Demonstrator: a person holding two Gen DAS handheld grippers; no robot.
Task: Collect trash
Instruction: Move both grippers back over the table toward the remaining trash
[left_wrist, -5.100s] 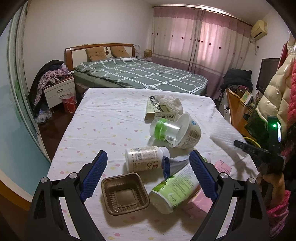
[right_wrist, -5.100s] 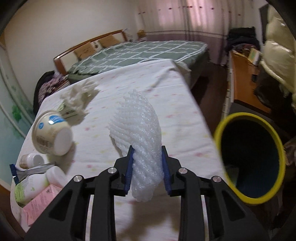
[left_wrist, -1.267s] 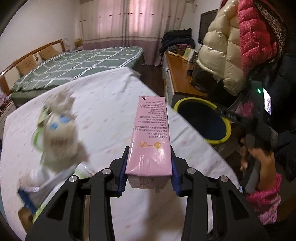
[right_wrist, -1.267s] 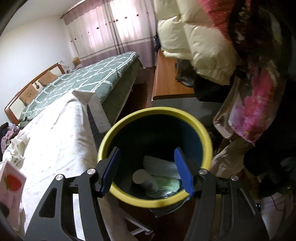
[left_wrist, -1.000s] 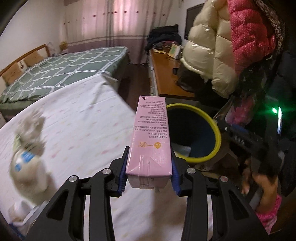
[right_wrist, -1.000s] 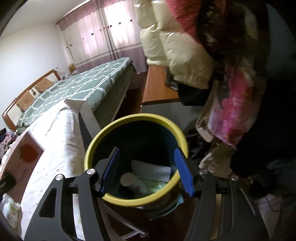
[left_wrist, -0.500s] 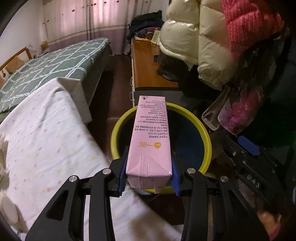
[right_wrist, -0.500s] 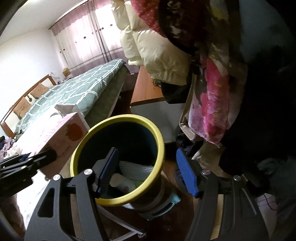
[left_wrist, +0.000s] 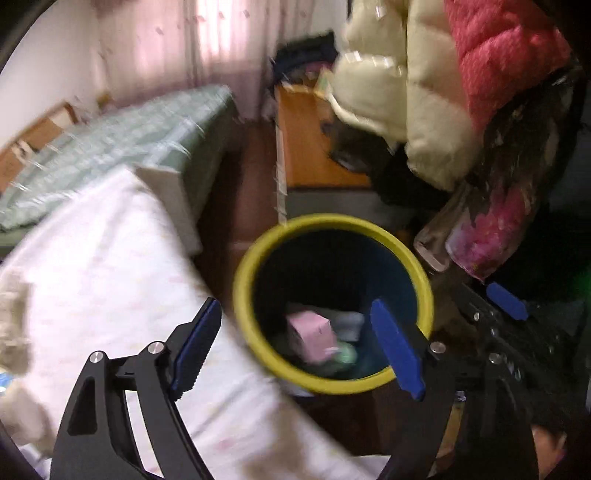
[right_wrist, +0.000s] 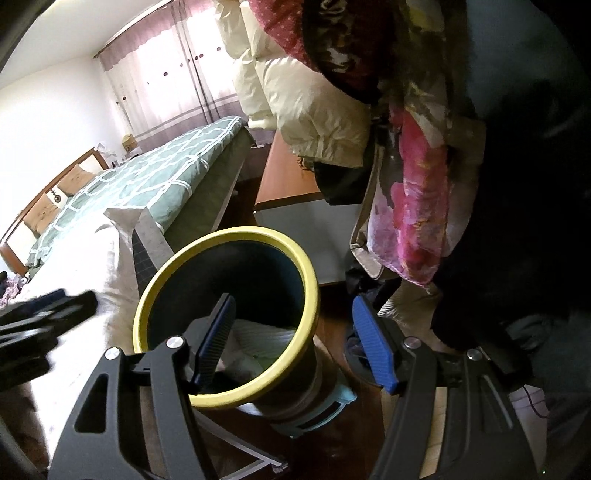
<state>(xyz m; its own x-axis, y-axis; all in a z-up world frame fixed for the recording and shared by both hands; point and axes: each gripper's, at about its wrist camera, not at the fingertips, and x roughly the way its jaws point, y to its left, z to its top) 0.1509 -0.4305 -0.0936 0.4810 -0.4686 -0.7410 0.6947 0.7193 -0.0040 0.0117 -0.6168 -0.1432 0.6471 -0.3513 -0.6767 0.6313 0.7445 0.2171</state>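
Over the yellow-rimmed trash bin (left_wrist: 243, 284) my left claw (left_wrist: 295, 345) hangs with its blue pads spread wide and nothing between them; its left pad sits above the white dotted cloth of the surface (left_wrist: 110, 266), its right pad above the bin's near rim. Down inside, the left wrist view shows the pink carton (left_wrist: 312, 334) lying tilted on the other rubbish at the bottom, next to something pale green and something white, all of it blurred. My right claw (right_wrist: 295, 341) is likewise wide open and empty, its left pad within the bin's (right_wrist: 312, 291) mouth and its right pad outside the rim, over the dark wooden floor (right_wrist: 332, 306). From this side the carton is hidden; only a white ribbed piece (right_wrist: 258, 338) shows in the bin. The right wrist view also shows the bin's pale blue base (right_wrist: 328, 408) and my left claw as a dark blur (right_wrist: 48, 314) at the left edge, above the cloth. Both views take in the green checked bed (right_wrist: 159, 184) behind and the cream puffy coat (left_wrist: 406, 92) hanging close over the bin.
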